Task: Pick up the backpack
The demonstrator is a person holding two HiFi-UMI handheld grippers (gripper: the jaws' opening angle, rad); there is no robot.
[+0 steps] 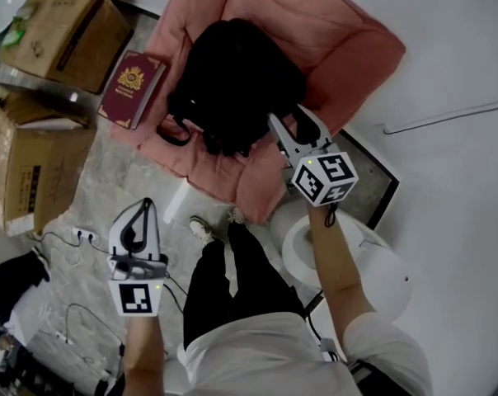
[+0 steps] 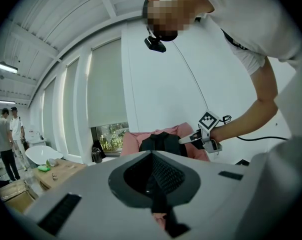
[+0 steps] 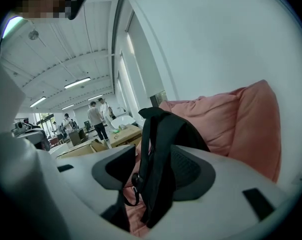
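A black backpack (image 1: 232, 77) lies on a pink cushion (image 1: 348, 48) on the floor. My right gripper (image 1: 288, 120) is at the backpack's right edge and is open, its jaws spread in a V. In the right gripper view a black backpack strap (image 3: 158, 154) stands upright between the wide jaws, with a gap beside it and the cushion (image 3: 231, 119) behind. My left gripper (image 1: 146, 205) hangs over the floor well short of the cushion, its tips together and nothing in it. From the left gripper view the backpack (image 2: 161, 143) is far ahead, with the right gripper (image 2: 191, 139) beside it.
A dark red booklet (image 1: 132, 87) lies on the cushion's left edge. Cardboard boxes (image 1: 63, 31) (image 1: 35, 167) stand at the left. Cables (image 1: 76, 238) run over the floor. A white round stand (image 1: 315, 250) sits by the person's legs (image 1: 232, 279). People stand far off (image 3: 97, 116).
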